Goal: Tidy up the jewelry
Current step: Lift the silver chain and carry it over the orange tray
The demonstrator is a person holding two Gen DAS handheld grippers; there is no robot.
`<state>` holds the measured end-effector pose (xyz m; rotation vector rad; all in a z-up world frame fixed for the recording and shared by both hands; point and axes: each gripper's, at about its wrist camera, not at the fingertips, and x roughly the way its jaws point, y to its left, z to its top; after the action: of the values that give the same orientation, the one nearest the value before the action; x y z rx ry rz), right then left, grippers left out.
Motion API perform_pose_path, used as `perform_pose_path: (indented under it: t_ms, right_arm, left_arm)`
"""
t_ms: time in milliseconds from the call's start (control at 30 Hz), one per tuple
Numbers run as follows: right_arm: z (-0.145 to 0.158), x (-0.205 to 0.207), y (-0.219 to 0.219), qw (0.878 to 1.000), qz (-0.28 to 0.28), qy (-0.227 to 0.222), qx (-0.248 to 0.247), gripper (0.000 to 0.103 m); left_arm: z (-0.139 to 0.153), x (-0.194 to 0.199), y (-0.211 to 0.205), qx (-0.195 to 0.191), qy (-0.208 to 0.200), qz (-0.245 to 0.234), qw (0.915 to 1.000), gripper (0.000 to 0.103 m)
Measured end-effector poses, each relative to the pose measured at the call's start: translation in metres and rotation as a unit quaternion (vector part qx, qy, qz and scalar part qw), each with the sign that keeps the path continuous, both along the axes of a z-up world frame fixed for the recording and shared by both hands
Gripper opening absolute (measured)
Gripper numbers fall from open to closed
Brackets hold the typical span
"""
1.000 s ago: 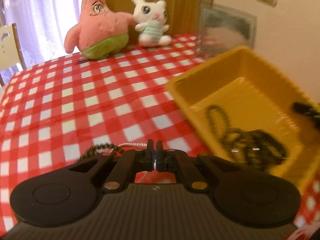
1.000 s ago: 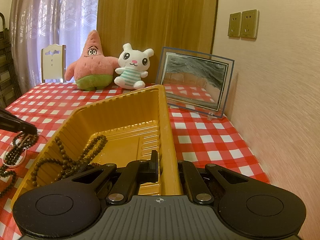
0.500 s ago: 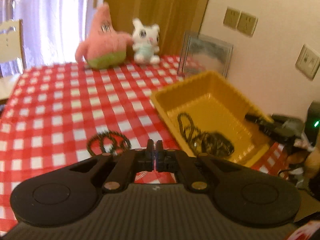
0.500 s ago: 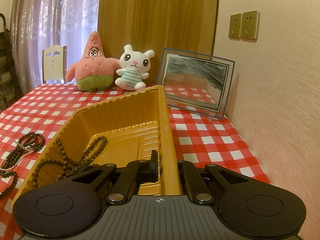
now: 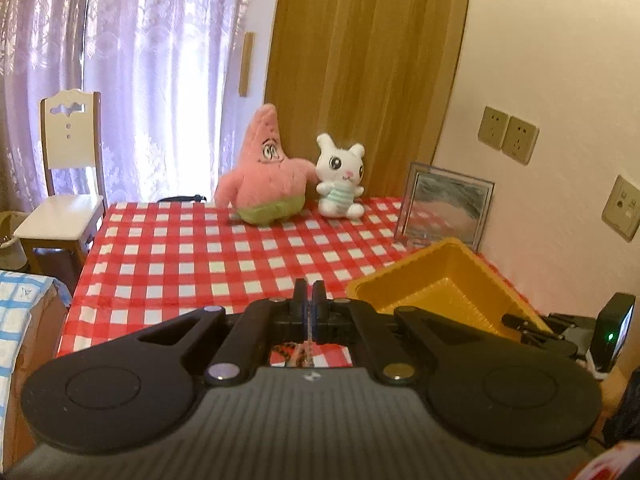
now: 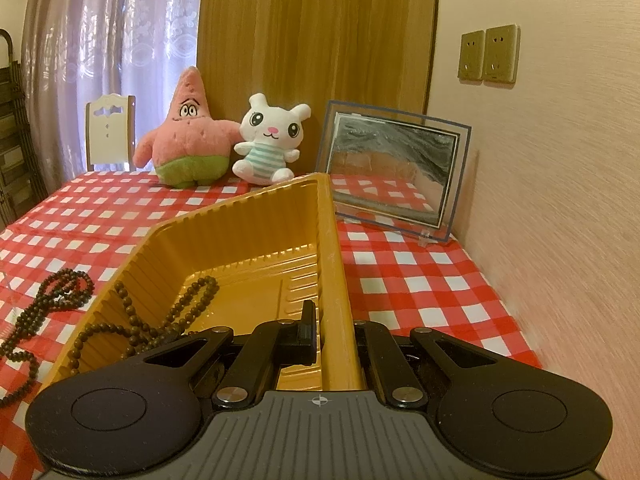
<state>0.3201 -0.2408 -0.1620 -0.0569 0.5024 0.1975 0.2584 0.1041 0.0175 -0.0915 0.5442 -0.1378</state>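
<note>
The left gripper [image 5: 309,300] hovers above the checked tablecloth [image 5: 200,264], tilted slightly downward. Its jaws are pressed together on what we take to be a thin chain [image 5: 299,354], a pale strand hanging just beneath them; it is too fine for us to be sure. The yellow tray [image 5: 440,276] lies to the right of this gripper and lower down. In the right wrist view its long axis runs from near to far. The right gripper [image 6: 332,332] pinches the tray's near right wall, one finger inside and the other hidden outside, and so steadies it. A string of brown beads [image 6: 176,320] already lies in the tray; a second string of beads [image 6: 48,304] rests on the cloth just to the left of it. We judge that the coming move carries the left hand rightward and down over the tray's open floor.
</note>
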Motion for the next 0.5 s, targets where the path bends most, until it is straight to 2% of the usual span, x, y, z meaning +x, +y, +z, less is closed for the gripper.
perform_pose_path:
  t_ms: [500]
  right_arm:
    - [0.009, -0.001, 0.006, 1.000, 0.006, -0.013, 0.000, 0.005]
  left_arm:
    - [0.031, 0.001, -0.029, -0.003, -0.049, -0.039, 0.9980, 0.001]
